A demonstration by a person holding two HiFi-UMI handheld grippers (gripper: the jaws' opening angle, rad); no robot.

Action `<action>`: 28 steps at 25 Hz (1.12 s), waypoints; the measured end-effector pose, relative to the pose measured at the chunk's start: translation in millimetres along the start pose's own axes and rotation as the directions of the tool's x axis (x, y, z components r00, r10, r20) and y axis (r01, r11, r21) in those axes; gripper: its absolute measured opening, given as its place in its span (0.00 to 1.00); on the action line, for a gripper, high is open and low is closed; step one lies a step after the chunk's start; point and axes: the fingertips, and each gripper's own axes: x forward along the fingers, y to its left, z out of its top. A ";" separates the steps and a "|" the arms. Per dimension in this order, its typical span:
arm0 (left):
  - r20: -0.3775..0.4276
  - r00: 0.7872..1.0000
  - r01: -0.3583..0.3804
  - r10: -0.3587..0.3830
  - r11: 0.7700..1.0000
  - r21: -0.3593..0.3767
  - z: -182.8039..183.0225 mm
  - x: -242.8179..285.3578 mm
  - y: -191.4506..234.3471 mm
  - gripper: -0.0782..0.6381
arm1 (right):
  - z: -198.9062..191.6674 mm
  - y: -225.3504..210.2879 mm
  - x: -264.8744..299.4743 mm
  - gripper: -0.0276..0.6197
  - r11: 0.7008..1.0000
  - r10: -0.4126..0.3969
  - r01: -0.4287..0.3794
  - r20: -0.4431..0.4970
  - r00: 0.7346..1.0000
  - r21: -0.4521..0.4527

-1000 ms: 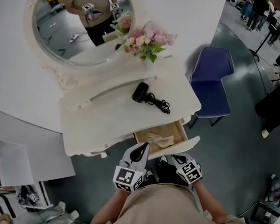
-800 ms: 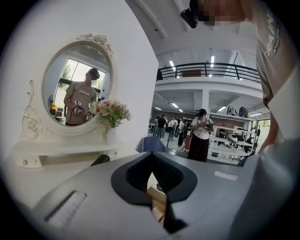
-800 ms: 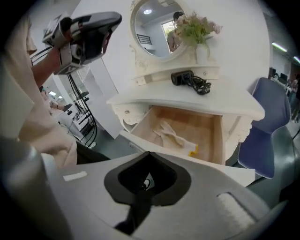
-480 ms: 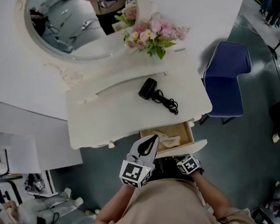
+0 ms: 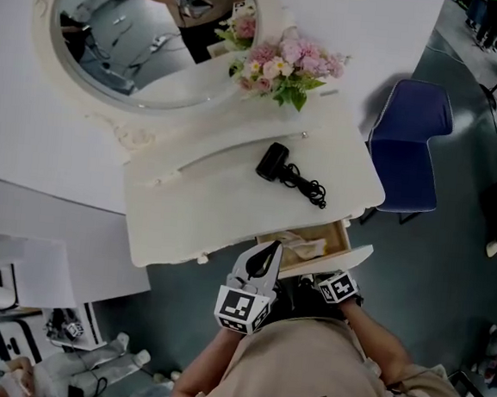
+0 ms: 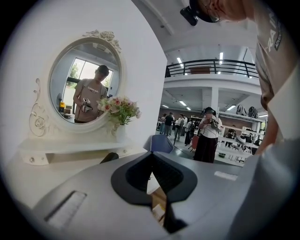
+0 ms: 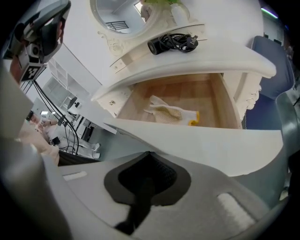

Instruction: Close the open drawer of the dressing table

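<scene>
The white dressing table (image 5: pixel 196 202) has its right-hand drawer (image 5: pixel 314 241) part way out. In the right gripper view the drawer's wooden inside (image 7: pixel 197 91) holds a pale cloth with a yellow edge (image 7: pixel 171 114). My right gripper (image 7: pixel 150 153) is shut, and its tips rest against the drawer's white front panel (image 7: pixel 211 145). In the head view that right gripper (image 5: pixel 334 283) sits just below the panel (image 5: pixel 351 257). My left gripper (image 5: pixel 274 246) is shut on nothing and points up at the table's front edge, left of the drawer. In its own view the left gripper (image 6: pixel 151 154) faces the table top and mirror.
A black hair dryer with its cord (image 5: pixel 277 164) lies on the table top. A vase of pink flowers (image 5: pixel 290 67) stands before the oval mirror (image 5: pixel 150 38). A blue chair (image 5: pixel 409 138) is right of the table. People stand far off (image 6: pixel 208 133).
The drawer has slid further into the table, with my right gripper following its front panel. The left gripper has come up closer to the table edge.
</scene>
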 end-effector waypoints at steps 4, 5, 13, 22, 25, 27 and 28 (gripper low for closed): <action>0.004 1.000 -0.007 0.007 1.000 -0.009 2.9 3.0 11.6 0.13 | 17.1 -6.1 2.1 0.05 0.999 -0.028 0.028 0.010 1.000 -0.021; 0.004 1.000 -0.009 0.009 1.000 -0.008 3.6 4.0 14.7 0.13 | 21.4 -7.3 3.1 0.05 0.999 -0.031 0.031 0.009 0.999 -0.025; -0.006 0.999 -0.034 0.034 0.999 -0.011 5.8 13.1 38.9 0.13 | 55.6 -17.3 10.1 0.05 0.999 -0.033 0.033 0.002 0.999 -0.022; 0.004 0.997 -0.072 0.072 0.997 -0.010 17.7 31.8 66.9 0.13 | 99.8 -32.7 16.8 0.05 0.998 -0.026 0.026 0.006 1.000 -0.049; -0.001 0.996 -0.085 0.085 0.996 -0.016 18.4 34.7 75.3 0.13 | 111.9 -39.6 19.8 0.05 0.998 -0.035 0.036 0.007 0.999 -0.057; -0.003 0.996 -0.088 0.088 0.996 -0.017 18.3 35.8 78.3 0.13 | 116.9 -45.0 20.3 0.05 0.998 -0.041 0.042 0.012 0.999 -0.047; -0.002 0.996 -0.090 0.090 0.996 -0.017 18.6 36.2 80.1 0.13 | 119.5 -47.4 20.2 0.05 0.998 -0.047 0.048 0.016 0.999 -0.051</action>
